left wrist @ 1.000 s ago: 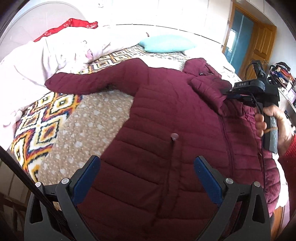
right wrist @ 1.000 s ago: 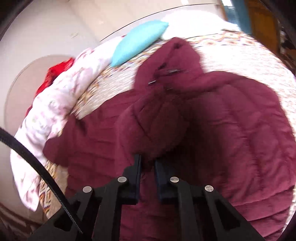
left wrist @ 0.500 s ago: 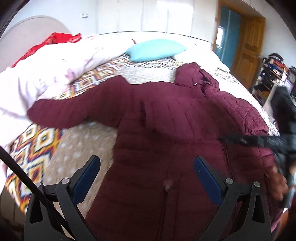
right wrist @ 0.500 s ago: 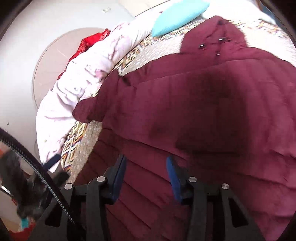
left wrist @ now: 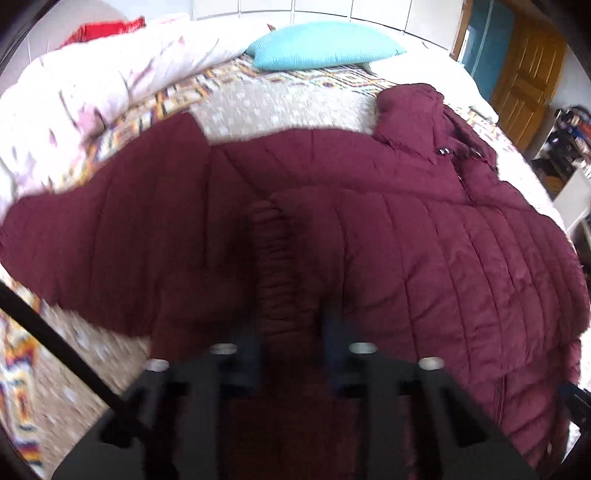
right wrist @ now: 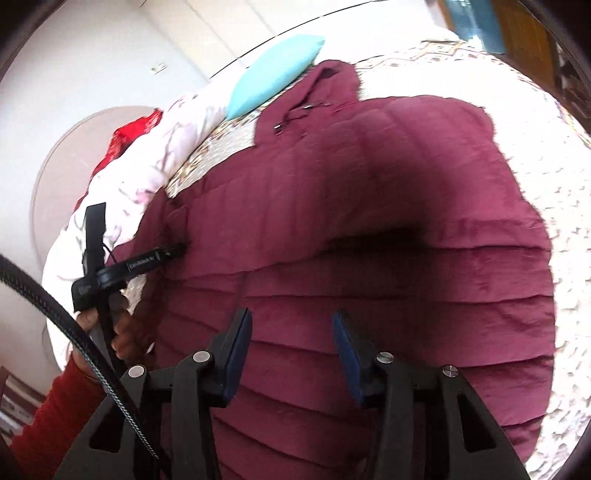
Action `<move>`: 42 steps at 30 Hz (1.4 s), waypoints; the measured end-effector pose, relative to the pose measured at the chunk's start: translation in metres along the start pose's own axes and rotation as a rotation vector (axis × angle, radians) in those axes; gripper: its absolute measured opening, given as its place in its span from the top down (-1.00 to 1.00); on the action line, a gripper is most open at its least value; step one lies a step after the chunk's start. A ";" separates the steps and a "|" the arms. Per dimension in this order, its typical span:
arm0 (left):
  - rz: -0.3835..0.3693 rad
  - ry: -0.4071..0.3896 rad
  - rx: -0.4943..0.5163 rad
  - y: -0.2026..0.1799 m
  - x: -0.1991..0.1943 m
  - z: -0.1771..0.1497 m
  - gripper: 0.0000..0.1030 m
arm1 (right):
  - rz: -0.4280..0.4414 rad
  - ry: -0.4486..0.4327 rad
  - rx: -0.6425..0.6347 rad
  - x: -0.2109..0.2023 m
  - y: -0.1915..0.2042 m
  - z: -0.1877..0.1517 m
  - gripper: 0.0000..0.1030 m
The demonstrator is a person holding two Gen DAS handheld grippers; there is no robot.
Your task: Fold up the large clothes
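A large maroon quilted jacket [left wrist: 424, 240] lies spread on the bed [left wrist: 277, 107], hood [left wrist: 410, 110] toward the pillows and one sleeve [left wrist: 110, 221] stretched out left. My left gripper [left wrist: 291, 343] is closing; a raised ridge of the jacket fills the gap between its fingers and they press on it. In the right wrist view the left gripper [right wrist: 173, 253] reaches the jacket's left edge, held by a hand [right wrist: 118, 328] in a red sleeve. My right gripper [right wrist: 291, 332] hovers open over the jacket's [right wrist: 369, 221] lower body, nothing between its fingers.
A turquoise pillow [left wrist: 325, 50] lies at the head of the bed. A pale pink quilt [left wrist: 92, 74] is heaped along the left side, with red cloth [left wrist: 107, 31] behind it. A wooden door [left wrist: 528, 74] and cluttered shelves [left wrist: 565, 136] stand at the right.
The left gripper swung left across the jacket and went from wide open to closed on a ridge of fabric. The right gripper let go of the fold it held, opened and drew back.
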State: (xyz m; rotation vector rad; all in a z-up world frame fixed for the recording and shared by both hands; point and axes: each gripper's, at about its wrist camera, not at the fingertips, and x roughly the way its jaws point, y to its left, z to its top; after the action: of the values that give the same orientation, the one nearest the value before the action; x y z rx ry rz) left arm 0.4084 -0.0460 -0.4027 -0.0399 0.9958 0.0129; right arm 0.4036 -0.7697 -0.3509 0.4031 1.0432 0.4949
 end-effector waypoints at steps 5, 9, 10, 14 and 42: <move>0.027 -0.089 0.002 0.006 -0.017 0.040 0.59 | -0.026 -0.076 -0.009 -0.026 -0.012 0.024 0.04; 0.041 -0.044 0.000 0.007 0.007 0.049 0.59 | -0.065 -0.137 0.024 -0.023 -0.021 0.052 0.04; 0.051 -0.019 0.003 0.005 0.018 0.046 0.58 | -0.091 -0.139 0.037 -0.016 -0.025 0.060 0.04; 0.061 -0.012 0.001 0.005 0.035 0.031 0.41 | -0.152 -0.104 0.084 0.014 -0.044 0.071 0.04; 0.243 -0.026 -0.554 0.296 -0.065 -0.069 -0.31 | -0.066 -0.035 -0.100 0.017 0.061 -0.056 -0.08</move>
State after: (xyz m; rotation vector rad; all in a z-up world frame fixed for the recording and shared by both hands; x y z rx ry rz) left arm 0.3068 0.2479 -0.3939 -0.4243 0.9419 0.5107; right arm 0.3490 -0.7049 -0.3554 0.2868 0.9904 0.4767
